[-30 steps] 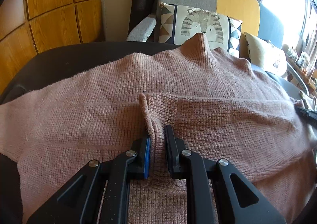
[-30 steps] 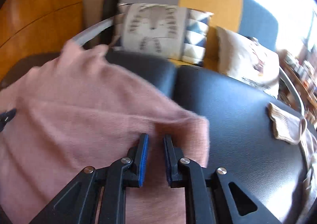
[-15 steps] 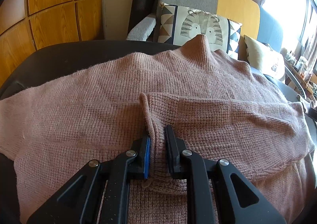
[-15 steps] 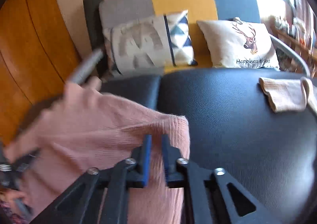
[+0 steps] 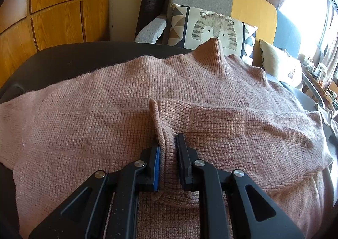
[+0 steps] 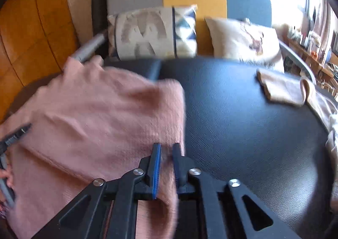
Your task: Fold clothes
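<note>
While each tool [image 5: 168, 161] [image 6: 166, 168] pinches a sweater [image 5: 84, 124] edge, bare black cushion [image 6: 243, 133] lies rightward.

No lettering, label, brand or number could be read in either view; the print on the pale cushion [image 6: 245, 38] at the upper right of the right wrist view was blurred past reading
</note>
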A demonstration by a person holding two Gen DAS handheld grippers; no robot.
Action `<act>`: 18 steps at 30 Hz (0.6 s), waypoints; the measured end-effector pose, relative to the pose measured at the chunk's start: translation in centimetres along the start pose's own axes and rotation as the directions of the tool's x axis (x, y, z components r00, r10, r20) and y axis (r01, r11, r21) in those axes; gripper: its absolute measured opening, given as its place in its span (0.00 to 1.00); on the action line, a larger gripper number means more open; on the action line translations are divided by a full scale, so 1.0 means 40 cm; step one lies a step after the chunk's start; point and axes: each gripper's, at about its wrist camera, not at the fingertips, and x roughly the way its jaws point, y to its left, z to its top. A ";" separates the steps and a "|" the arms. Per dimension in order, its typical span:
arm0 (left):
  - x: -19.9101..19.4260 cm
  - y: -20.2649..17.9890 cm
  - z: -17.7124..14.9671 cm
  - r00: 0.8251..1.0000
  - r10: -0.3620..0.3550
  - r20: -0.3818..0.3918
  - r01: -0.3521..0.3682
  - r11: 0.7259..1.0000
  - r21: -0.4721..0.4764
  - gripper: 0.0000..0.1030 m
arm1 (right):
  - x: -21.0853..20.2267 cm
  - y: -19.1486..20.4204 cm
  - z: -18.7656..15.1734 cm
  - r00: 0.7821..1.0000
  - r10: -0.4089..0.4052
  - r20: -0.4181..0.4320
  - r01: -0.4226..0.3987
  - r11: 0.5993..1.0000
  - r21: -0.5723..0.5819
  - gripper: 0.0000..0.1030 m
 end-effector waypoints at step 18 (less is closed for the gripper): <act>-0.037 -0.005 0.020 1.000 0.002 -0.007 -0.002 0.999 -0.038 0.16 | 0.159 -0.013 0.029 1.000 -0.014 0.014 0.011 0.985 0.175 0.00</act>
